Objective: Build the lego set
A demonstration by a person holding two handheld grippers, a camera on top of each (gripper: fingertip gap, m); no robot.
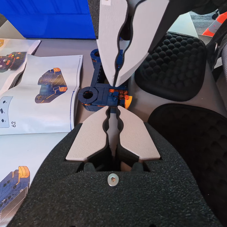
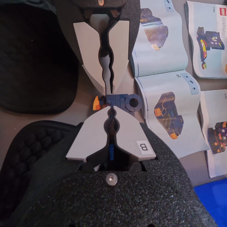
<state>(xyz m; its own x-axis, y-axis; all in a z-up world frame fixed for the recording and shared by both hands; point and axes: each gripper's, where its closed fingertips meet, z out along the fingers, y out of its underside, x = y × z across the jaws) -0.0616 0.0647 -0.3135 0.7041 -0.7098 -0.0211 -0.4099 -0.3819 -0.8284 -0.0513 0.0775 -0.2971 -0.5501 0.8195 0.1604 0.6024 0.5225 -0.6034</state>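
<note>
We've got both claws meeting nose to nose over the dark blue lego model on the grey table, just beside the open instruction booklet. Our left claw comes in from the near side, its tips pinching the model's near edge, by the orange curved piece. Our right claw comes from the opposite side, its jaws nearly pressed together, and a thin blue piece shows in the slot between them. Two black padded cushions lie on the other side from the booklet, a blue box behind it.
</note>
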